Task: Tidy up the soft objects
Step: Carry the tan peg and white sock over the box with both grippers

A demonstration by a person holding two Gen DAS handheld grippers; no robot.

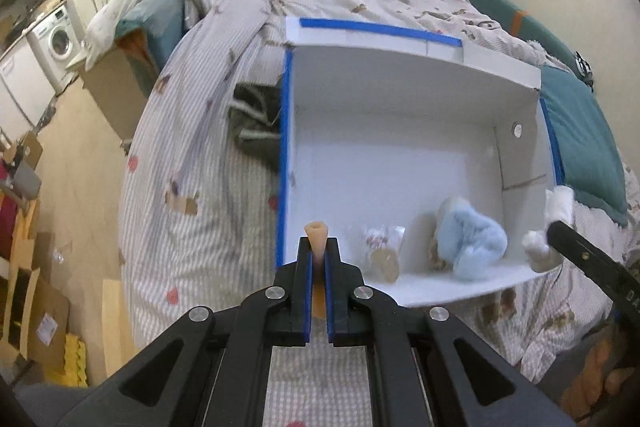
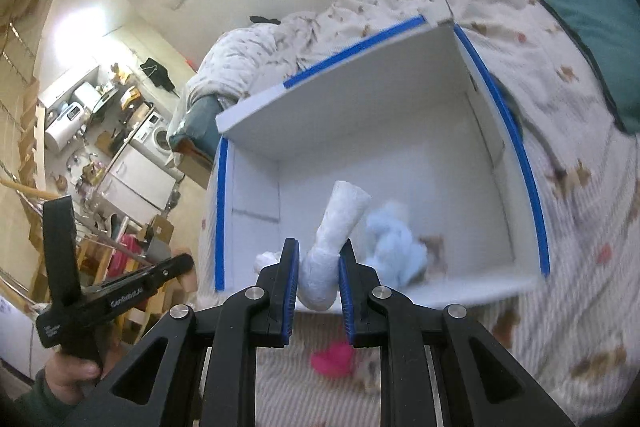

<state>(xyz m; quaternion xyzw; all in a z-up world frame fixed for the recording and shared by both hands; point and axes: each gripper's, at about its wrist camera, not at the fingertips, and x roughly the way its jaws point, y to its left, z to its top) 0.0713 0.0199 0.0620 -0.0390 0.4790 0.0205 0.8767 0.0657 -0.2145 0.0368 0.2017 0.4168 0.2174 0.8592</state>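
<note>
My left gripper [image 1: 318, 247] is shut on a small peach soft piece [image 1: 316, 233] that sticks up between its blue pads. It hangs over the near left corner of a white box [image 1: 384, 51] with blue-taped edges. Inside the box lie a light blue plush [image 1: 472, 243] and a small clear packet [image 1: 384, 251]. My right gripper [image 2: 318, 255] is shut on a white fuzzy plush [image 2: 340, 215] above the box's near edge. In the left wrist view, the right gripper [image 1: 556, 231] shows at the box's right corner with the white plush [image 1: 536, 247].
The box [image 2: 360, 115] rests on a bed with a striped, bear-print duvet [image 1: 192, 227] and teal pillows [image 1: 584, 139]. A pink heart print [image 2: 332, 359] lies on the cover below my right gripper. A hand [image 2: 68, 375] holds the left gripper [image 2: 180, 265]. Cartons and a washing machine [image 1: 60, 39] stand beyond the bed.
</note>
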